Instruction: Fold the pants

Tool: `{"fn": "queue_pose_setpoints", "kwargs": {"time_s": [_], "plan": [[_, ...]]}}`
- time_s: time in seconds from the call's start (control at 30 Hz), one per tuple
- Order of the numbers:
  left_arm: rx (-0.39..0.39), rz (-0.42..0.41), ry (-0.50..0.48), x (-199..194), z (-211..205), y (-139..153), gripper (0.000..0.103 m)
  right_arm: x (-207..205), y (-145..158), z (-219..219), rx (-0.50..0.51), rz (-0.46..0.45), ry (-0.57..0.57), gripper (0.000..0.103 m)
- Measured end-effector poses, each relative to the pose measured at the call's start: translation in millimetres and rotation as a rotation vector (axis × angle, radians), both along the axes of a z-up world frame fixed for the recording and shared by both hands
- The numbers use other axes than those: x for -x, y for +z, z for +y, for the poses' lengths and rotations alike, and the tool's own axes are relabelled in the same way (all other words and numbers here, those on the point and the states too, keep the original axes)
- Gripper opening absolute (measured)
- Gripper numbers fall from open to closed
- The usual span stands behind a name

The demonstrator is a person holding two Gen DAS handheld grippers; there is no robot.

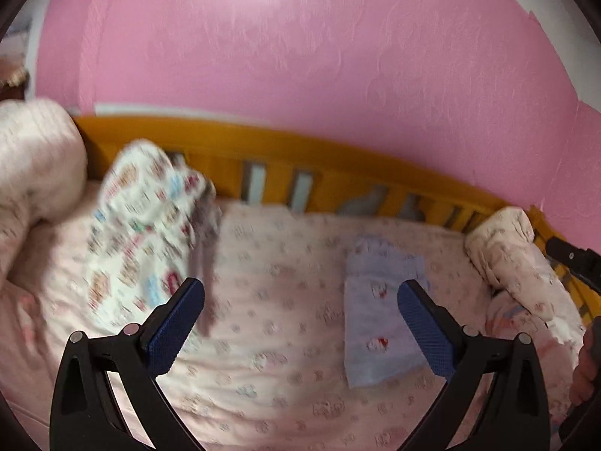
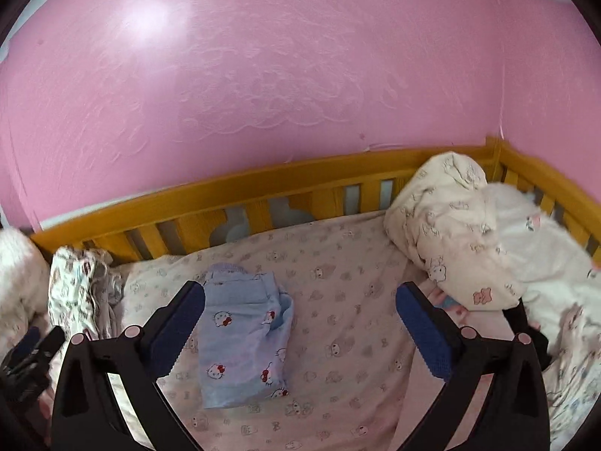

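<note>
Soft indoor light, glare on pink wall (image 2: 150, 22), left view motion-blurred, fisheye-bent edges w/ dark corners.

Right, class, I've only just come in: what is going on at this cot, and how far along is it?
A person with a two-finger gripper in each hand is folding clothes on a cot mattress. The light blue pants lie folded on the pink printed sheet, touched by neither gripper. The left gripper and right gripper are both open and empty above the bedding. A patterned garment waits at the left, unfolded.
</note>
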State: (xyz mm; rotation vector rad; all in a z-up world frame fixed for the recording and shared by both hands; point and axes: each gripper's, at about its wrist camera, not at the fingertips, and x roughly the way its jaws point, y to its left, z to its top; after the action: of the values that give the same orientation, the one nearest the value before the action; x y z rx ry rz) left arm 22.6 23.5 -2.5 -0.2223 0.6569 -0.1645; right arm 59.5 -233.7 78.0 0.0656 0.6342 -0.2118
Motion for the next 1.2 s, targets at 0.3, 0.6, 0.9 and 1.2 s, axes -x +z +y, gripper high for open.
{"fn": "queue_pose_setpoints", "kwargs": {"time_s": [0.3,0.6,0.9,1.2], "plan": [[0.053,0.119,0.017,-7.1,11.6,-24.8,0.102,-11.9,-36.9,4.8,-0.066,0.089,-0.063,0.102],[0.079,0.169,0.035,-15.6,19.5,-43.8,0.100,-5.1,-74.3,-6.4,-0.137,0.138,-0.090,0.102],[0.178,0.256,0.049,-28.8,27.5,-73.8,0.086,5.9,-116.3,-10.4,-0.391,0.177,-0.091,0.102],[0.158,0.310,0.078,-34.4,23.7,-94.9,0.085,-5.3,-182.2,-13.8,-0.662,0.353,-0.148,0.102]]}}
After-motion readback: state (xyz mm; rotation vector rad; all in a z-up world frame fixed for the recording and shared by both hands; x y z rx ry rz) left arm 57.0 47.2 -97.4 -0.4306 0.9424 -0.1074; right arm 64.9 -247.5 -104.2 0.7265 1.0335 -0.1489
